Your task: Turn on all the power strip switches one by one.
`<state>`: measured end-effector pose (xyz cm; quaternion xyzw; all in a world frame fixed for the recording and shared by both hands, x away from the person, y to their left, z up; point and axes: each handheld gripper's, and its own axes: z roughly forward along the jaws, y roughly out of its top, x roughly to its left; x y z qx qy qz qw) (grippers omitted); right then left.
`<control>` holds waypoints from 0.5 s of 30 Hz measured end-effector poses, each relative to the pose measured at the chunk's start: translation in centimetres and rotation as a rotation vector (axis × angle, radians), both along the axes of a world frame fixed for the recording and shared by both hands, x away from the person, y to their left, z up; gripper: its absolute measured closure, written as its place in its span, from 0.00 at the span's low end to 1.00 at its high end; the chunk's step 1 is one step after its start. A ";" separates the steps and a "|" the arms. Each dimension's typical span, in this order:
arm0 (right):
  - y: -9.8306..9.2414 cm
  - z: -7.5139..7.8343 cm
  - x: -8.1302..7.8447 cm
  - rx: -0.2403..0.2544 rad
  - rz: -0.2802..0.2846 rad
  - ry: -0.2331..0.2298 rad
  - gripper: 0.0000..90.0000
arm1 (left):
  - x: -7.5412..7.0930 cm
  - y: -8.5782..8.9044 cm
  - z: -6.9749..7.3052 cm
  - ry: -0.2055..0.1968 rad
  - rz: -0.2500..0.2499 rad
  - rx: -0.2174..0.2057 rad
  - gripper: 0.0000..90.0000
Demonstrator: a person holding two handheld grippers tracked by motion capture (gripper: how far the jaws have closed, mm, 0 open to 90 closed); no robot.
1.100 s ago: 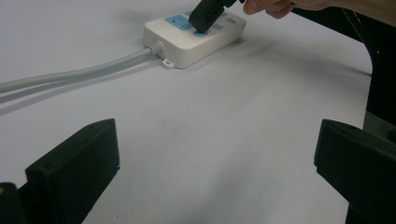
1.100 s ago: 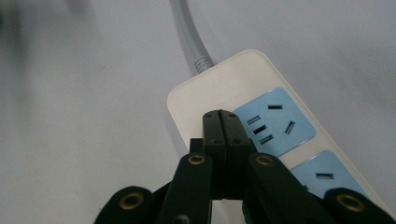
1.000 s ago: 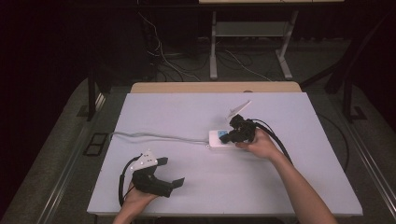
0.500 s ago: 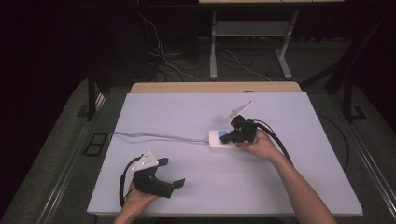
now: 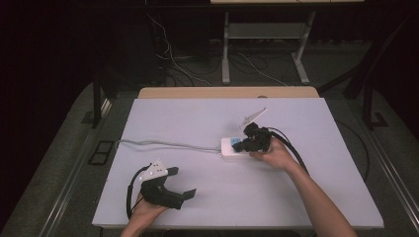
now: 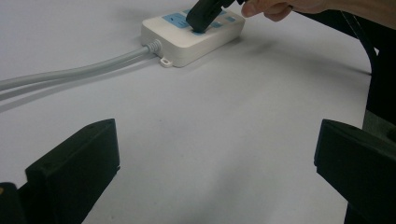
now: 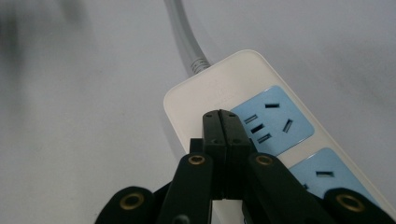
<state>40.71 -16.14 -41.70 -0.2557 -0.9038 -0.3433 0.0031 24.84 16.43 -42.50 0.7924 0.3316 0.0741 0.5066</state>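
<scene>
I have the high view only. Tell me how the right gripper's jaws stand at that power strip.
Observer: In the right gripper view the right gripper has its jaws pressed flat together with nothing between them, tips over the white power strip.
Operator: Tell me what lies under the tips.
Observer: They sit at the edge of a blue socket panel, beside its slots; whether they touch the strip I cannot tell.
Operator: Report the left gripper's jaws.
Observer: In the left gripper view the left gripper has its jaws wide apart, bare table between them.
Operator: Say where the strip's cable leaves.
Observer: The grey cable exits the strip's short end, away from the right gripper.
</scene>
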 end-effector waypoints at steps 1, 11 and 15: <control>0.0 0.0 0.0 -0.001 0.002 0.000 1.00 | 0.0 0.0 0.0 0.000 0.002 -0.001 0.00; -0.5 0.2 0.1 -0.008 -0.013 0.012 1.00 | 0.1 0.1 0.0 0.001 0.000 -0.003 0.00; -1.1 0.7 0.0 -0.006 -0.021 0.013 0.98 | 0.1 0.1 0.0 0.002 0.002 -0.005 0.00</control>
